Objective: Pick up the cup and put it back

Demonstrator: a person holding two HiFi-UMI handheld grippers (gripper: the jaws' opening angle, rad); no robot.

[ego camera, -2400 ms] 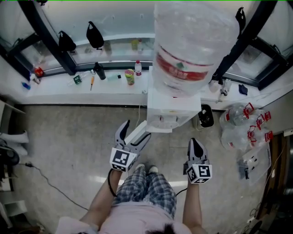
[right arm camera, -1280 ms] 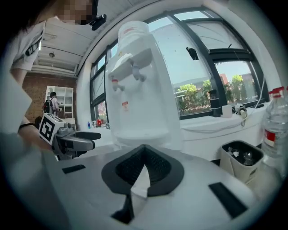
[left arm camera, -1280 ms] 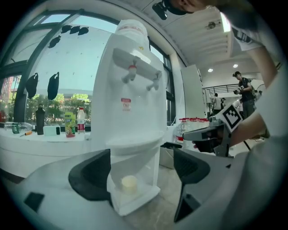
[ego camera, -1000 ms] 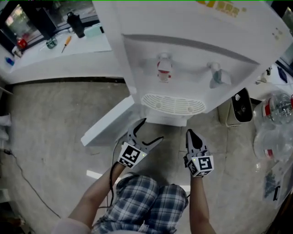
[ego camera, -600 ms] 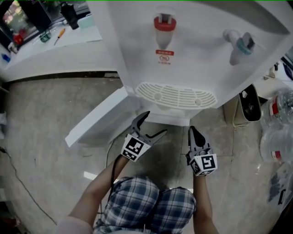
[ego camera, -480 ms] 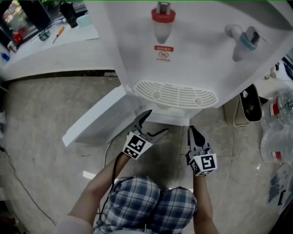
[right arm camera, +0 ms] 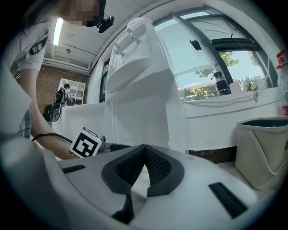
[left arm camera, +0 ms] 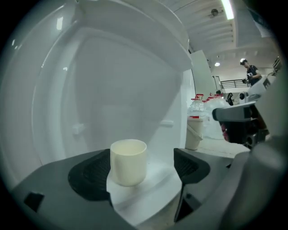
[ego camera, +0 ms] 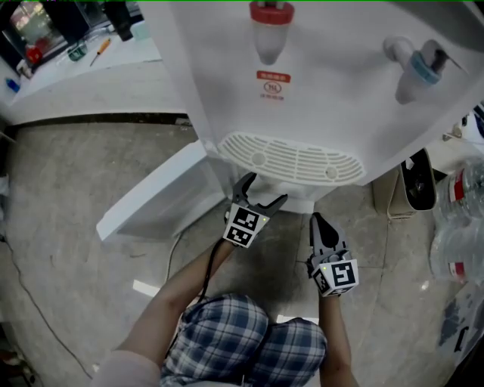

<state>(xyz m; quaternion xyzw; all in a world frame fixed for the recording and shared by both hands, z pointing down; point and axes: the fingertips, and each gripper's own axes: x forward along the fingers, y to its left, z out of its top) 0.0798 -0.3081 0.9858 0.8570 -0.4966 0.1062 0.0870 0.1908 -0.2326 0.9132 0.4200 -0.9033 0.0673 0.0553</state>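
A cream cup [left arm camera: 128,161] stands upright on a white shelf inside the water dispenser's lower cabinet. My left gripper [left arm camera: 140,170] is open, and the cup sits in the gap between its jaws, nearer the left pad [left arm camera: 90,173]; I see no contact. In the head view the left gripper [ego camera: 263,193] reaches in under the dispenser's drip grille [ego camera: 291,160], and the cup is hidden there. My right gripper [ego camera: 316,223] hangs shut and empty over the floor to the right; its pads meet in the right gripper view [right arm camera: 143,155].
The white water dispenser [ego camera: 325,91] has a red tap [ego camera: 270,19] and a blue tap [ego camera: 423,64]. Its cabinet door [ego camera: 155,200] stands swung open to the left. A waste bin [ego camera: 417,181] and large water bottles [ego camera: 461,227] are on the right.
My left gripper has moved forward and up, from over the floor into the cabinet opening under the grille. The right gripper has barely moved. The head view has tilted closer to the dispenser.
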